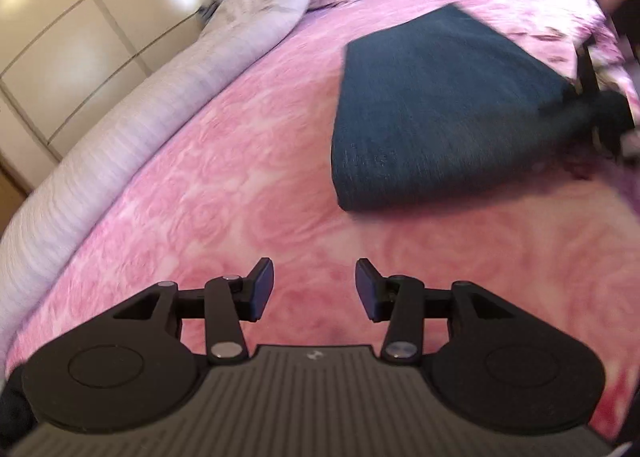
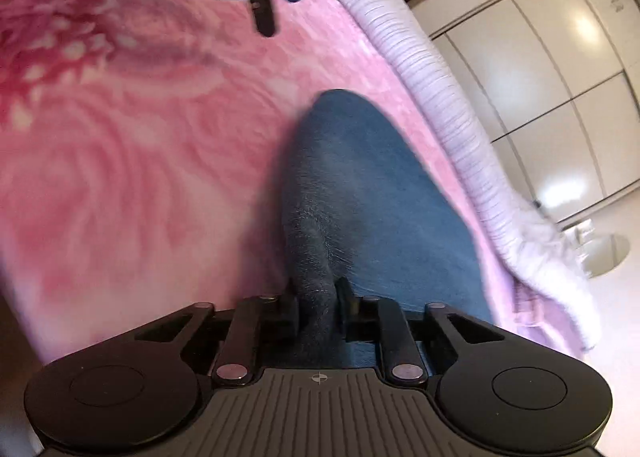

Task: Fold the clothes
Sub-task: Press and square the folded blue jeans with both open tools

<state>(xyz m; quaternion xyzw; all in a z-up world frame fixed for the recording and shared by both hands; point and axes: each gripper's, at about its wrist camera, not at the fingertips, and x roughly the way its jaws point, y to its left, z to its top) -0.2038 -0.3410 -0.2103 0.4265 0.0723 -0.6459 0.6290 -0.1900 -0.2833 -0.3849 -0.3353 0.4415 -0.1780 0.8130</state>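
Dark blue garment (image 1: 432,109) lies on the bed (image 1: 200,177), at one o'clock from the released left tongs (image 1: 315,287); right tongs (image 2: 318,305), nearer, pinch its corner.

Pink rose-patterned blanket (image 1: 200,185) beside a rolled lilac quilt (image 1: 120,129) (cream wardrobe (image 1: 60,29) behind).

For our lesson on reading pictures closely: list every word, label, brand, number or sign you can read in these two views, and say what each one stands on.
No readable words or numbers in either view.
Left gripper body: a small pale mark, too small to read.
Right gripper body: a small crosshair sign, no lettering.
Dark blue garment and pink bedspread: no labels visible.
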